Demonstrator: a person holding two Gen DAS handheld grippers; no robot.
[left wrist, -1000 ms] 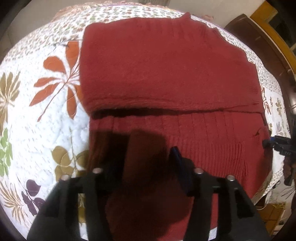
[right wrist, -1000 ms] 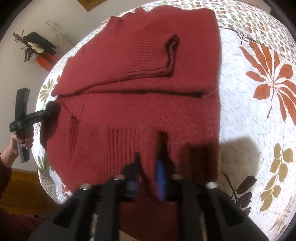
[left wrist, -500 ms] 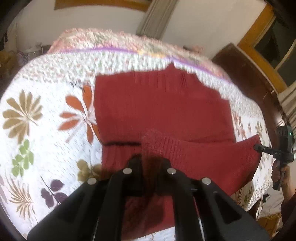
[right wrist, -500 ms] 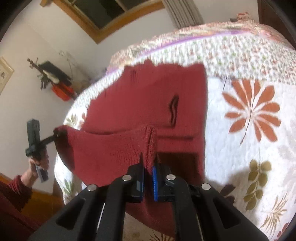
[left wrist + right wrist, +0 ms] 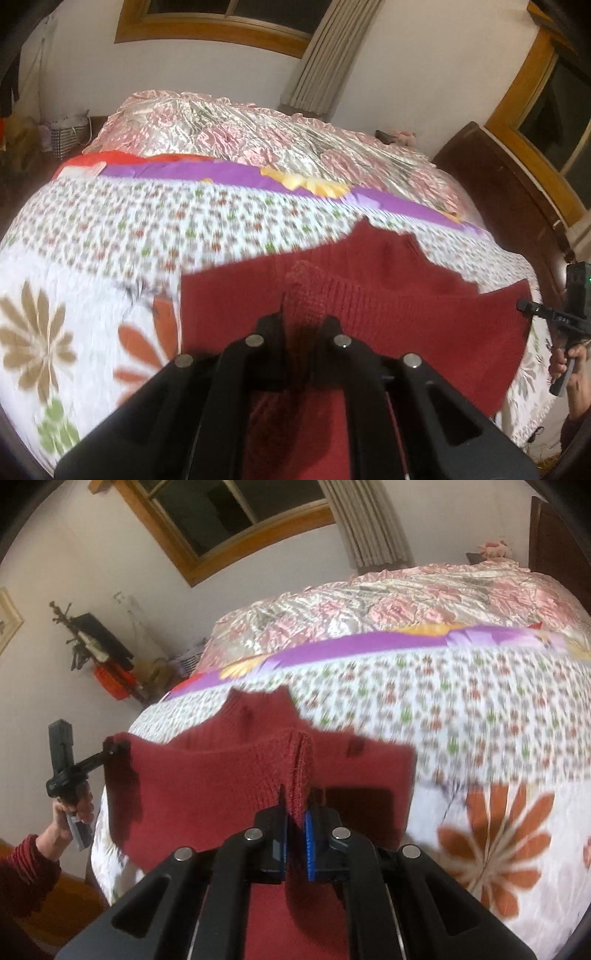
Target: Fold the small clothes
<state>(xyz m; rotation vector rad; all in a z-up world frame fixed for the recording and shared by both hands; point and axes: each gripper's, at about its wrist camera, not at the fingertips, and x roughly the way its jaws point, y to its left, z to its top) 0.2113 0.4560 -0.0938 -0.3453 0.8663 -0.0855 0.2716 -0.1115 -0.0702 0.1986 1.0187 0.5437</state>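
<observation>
A dark red knitted sweater [image 5: 413, 325] lies on the bed, sleeves folded in, collar [image 5: 380, 240] at the far end. My left gripper [image 5: 304, 325] is shut on a pinch of its ribbed bottom hem, held up above the body. In the right wrist view my right gripper [image 5: 295, 812] is shut on the hem's other corner of the sweater [image 5: 207, 786]. The hem hangs stretched between the two grippers and hides the sweater's middle. The right gripper [image 5: 524, 308] shows at the right edge of the left wrist view, and the left gripper [image 5: 112, 747] at the left of the right wrist view.
A white floral quilt [image 5: 147, 229] covers the bed, with a pink satin cover [image 5: 258, 136] behind it. A dark wooden headboard [image 5: 509, 199] stands at the right. A basket [image 5: 68, 134] sits on the floor at the far left. A cluttered wall rack [image 5: 96, 646] hangs beyond the bed.
Both grippers closed on the bottom hem and lifted it off the quilt. They have carried it up and forward over the sweater toward the collar.
</observation>
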